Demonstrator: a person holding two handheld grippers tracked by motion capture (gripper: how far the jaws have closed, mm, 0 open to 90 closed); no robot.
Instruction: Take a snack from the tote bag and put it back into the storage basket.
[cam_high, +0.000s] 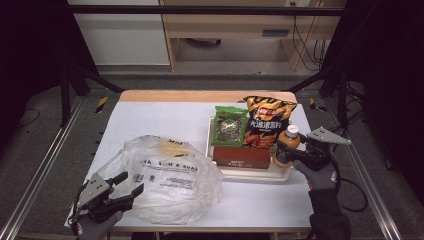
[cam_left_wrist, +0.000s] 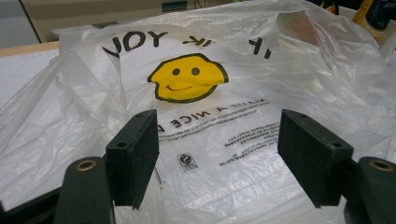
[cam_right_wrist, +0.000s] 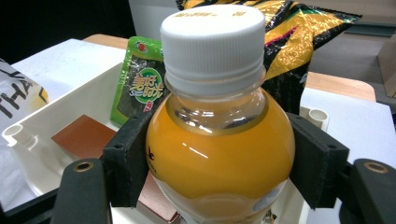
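While the right gripper (cam_high: 289, 152) clamps its two black pads on the round shoulder of the orange juice bottle (cam_right_wrist: 219, 154), the left gripper (cam_high: 127, 190) waits with its jaws standing wide apart at the near edge of the plastic bag (cam_high: 167, 175); the division of work looks deliberate, one hand fetching and the other readying the receptacle. The bottle stands upright at the right end of the white tray (cam_high: 250, 174), its white cap (cam_right_wrist: 212, 39) well above the pads, so the grip sits low enough on the bulge to stop it slipping yet leaves the neck free; the pads touch both flanks of the bottle. Beside it in the tray lie a brown box (cam_high: 241, 155), a green seaweed packet (cam_high: 229, 126) and a black-and-orange crisp bag (cam_high: 267, 122), the two packets propped against the far wall, which keeps each one reachable from the front. In the left gripper view the open pads (cam_left_wrist: 133, 156) frame the crumpled film below the yellow smiley face (cam_left_wrist: 188, 78) without pinching it; I judge that they are set to catch a fold and lift the bag's mouth open, though where that mouth lies is hard to tell under the creases. The bag rests on the white table (cam_high: 150, 117), just left of the tray, so the carry across should be brief.
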